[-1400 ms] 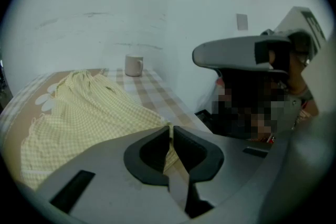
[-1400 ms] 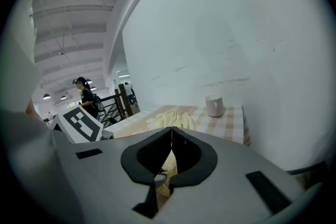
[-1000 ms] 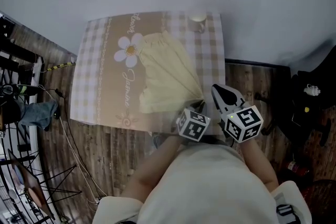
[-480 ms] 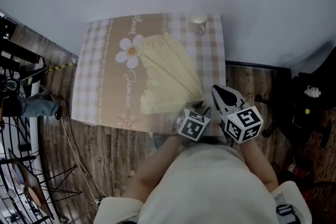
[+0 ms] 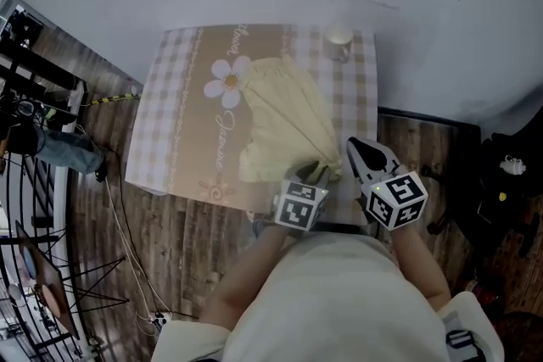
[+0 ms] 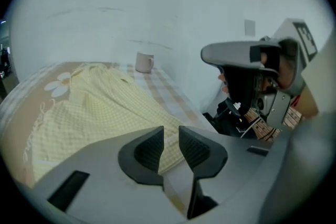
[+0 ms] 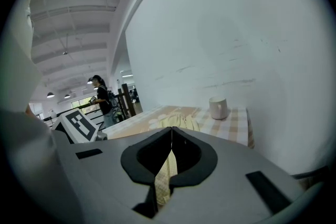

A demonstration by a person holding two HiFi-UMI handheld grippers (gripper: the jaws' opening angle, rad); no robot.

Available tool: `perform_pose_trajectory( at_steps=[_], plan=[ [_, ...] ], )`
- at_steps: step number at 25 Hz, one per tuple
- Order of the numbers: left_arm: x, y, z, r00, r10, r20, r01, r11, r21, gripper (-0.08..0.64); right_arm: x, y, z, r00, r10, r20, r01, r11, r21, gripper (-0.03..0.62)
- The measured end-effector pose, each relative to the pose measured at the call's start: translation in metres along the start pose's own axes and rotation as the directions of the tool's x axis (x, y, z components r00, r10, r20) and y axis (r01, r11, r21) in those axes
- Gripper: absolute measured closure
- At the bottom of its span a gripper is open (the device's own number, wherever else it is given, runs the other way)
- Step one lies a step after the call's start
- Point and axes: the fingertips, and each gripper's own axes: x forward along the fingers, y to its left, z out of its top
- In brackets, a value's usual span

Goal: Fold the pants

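1. Covering the table is a beige checked tablecloth [image 5: 174, 131] with a daisy print.
2. Pale yellow checked pants [image 5: 280, 127] lie on it, running from beside the daisy down to the near right edge where both grippers are.
3. Right gripper [image 7: 171, 136]: jaws pressed together on a strip of the pants fabric at that near edge.
4. Left gripper [image 6: 170, 141] sits just beside it, jaws partly apart and just been closing in. Nothing's pinched; the pants only show below the gap.
5. White mug [image 5: 338, 42] stands at the far right corner, apart from the pants.
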Motion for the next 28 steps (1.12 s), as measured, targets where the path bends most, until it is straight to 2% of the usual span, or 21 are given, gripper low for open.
perform_pose_trajectory(
  at_steps=[3, 7, 14, 19, 28],
  plan=[
    [-0.02, 0.026, 0.011, 0.996, 0.072, 0.062, -0.068, 0.996, -0.058, 0.506, 0.011, 0.005, 0.004, 1.0, 0.028, 0.002, -0.028, 1.0, -0.012, 0.592],
    [-0.048, 0.06, 0.026, 0.98, 0.151, 0.131, -0.135, 0.983, -0.124, 0.52, 0.029, 0.015, 0.012, 0.998, 0.066, 0.002, -0.066, 0.997, -0.038, 0.592],
    [-0.081, 0.123, 0.043, 0.951, 0.258, 0.172, -0.227, 0.957, -0.181, 0.529, 0.074, 0.025, 0.034, 0.995, 0.102, -0.01, -0.103, 0.989, -0.111, 0.592],
    [-0.089, 0.166, 0.057, 0.942, 0.286, 0.177, -0.253, 0.949, -0.187, 0.532, 0.114, 0.02, 0.048, 0.997, 0.068, -0.02, -0.07, 0.986, -0.152, 0.591],
    [-0.085, 0.223, 0.078, 0.945, 0.278, 0.171, -0.246, 0.951, -0.186, 0.532, 0.196, -0.001, 0.033, 0.994, -0.003, -0.105, -0.008, 0.995, -0.101, 0.591]
  ],
)
